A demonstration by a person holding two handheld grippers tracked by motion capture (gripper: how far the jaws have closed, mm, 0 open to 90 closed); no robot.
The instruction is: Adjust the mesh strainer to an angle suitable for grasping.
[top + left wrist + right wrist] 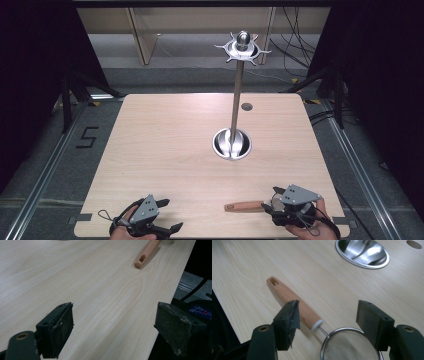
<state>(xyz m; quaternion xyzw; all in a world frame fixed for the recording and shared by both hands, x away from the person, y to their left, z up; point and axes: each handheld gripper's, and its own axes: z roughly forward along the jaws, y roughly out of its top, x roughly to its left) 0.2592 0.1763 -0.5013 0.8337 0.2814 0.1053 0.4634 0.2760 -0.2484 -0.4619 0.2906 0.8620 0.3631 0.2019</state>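
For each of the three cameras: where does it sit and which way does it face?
High view: above the person's side, facing forward and down on the table and stand; hands and both grippers show.
Left gripper view: rides the left gripper, facing across the table toward the strainer handle; open jaws show.
Right gripper view: rides the right gripper, facing the strainer and stand base; open jaws show.
Shared: the strainer.

A steel stand (238,95) rises from its round base (232,144) right of the worktop's (165,150) centre; a small dark hole (246,106) lies near the far edge.
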